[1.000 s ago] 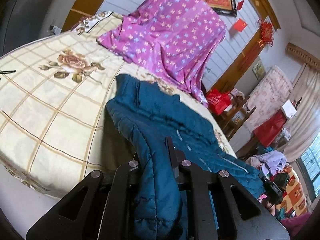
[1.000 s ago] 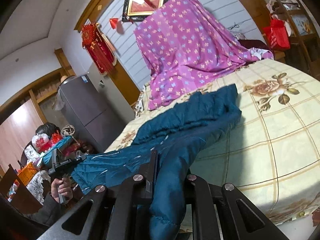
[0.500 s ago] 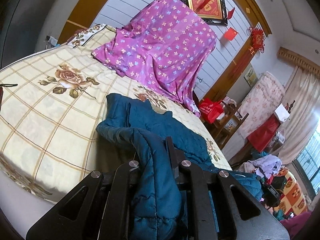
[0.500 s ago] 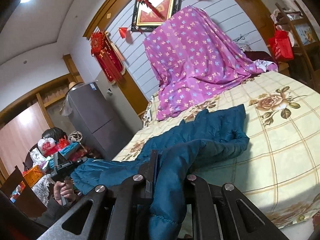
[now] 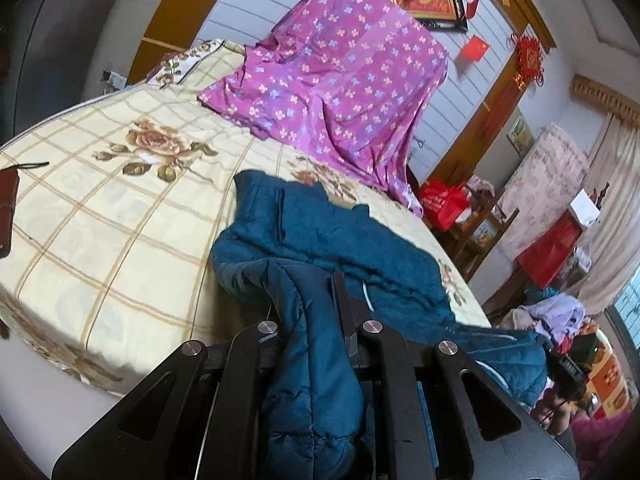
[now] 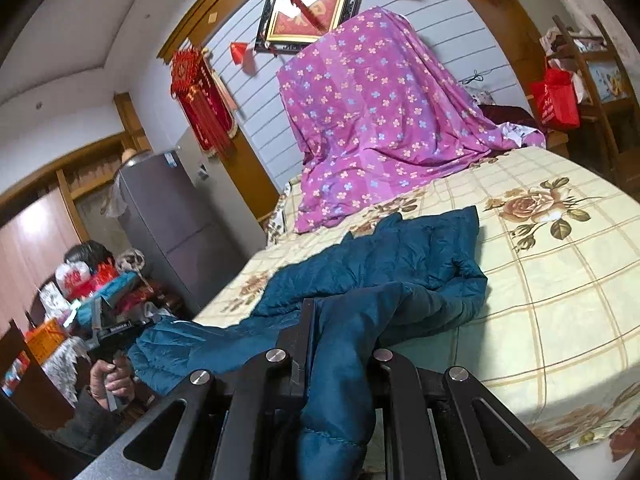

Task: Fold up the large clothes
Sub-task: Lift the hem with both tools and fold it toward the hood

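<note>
A teal quilted jacket [image 5: 320,236] lies bunched on a bed with a cream rose-print sheet [image 5: 104,216]. My left gripper [image 5: 312,300] is shut on a fold of the jacket's edge, which hangs down between its fingers. My right gripper [image 6: 340,320] is shut on another part of the jacket [image 6: 400,256], cloth draping over and below the fingers. The jacket stretches between the two grippers, off the near edge of the bed. In the right wrist view the other hand-held gripper [image 6: 108,328] shows at the lower left.
A purple flowered cloth [image 5: 344,80] covers something tall at the head of the bed. A grey fridge [image 6: 176,232] stands left in the right wrist view. Red bags [image 5: 440,204], wooden shelves and clutter fill the room's side. A dark object [image 5: 6,208] lies on the sheet's left edge.
Both grippers first pulled back and up with the jacket, bunching it toward the near bed edge. In the last half second they came closer to the bed again, still holding it.
</note>
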Available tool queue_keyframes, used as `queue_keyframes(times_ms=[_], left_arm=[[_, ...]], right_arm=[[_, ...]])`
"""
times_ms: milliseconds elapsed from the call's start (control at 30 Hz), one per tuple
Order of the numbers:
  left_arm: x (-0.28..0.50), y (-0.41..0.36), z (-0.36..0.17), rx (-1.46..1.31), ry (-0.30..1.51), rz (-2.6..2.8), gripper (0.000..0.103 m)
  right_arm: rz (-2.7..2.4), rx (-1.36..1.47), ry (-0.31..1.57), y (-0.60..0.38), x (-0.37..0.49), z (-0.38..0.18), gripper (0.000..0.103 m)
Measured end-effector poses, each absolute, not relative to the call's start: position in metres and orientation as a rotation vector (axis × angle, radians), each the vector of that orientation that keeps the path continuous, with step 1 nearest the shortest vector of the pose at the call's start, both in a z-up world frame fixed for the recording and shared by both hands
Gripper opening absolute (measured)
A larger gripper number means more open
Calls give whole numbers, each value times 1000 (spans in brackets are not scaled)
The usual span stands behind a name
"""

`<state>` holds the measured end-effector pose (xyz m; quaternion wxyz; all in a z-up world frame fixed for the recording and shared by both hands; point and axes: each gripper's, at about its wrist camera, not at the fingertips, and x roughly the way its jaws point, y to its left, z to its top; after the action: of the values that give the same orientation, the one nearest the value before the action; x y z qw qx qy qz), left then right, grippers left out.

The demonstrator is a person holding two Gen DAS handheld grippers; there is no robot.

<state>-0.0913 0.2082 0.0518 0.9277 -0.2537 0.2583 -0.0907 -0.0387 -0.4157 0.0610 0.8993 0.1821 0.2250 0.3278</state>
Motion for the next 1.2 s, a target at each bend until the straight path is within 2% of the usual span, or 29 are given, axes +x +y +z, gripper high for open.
queue_keyframes(times_ms=[433,867,1033,1200], left_arm=[[-123,199,31,-464,578,-181,10],[-182,213,53,-526,459,-215,10],[-163,207,70,-499,437,-205,10],[-112,202,85,-474,426,-136,10]], right_arm=[[563,280,575,-407,-63,53,11],[601,170,483,-410,-130,84,11],[593,192,460,-416,-114,88,11],[542,247,436,-413,-62,93,11]])
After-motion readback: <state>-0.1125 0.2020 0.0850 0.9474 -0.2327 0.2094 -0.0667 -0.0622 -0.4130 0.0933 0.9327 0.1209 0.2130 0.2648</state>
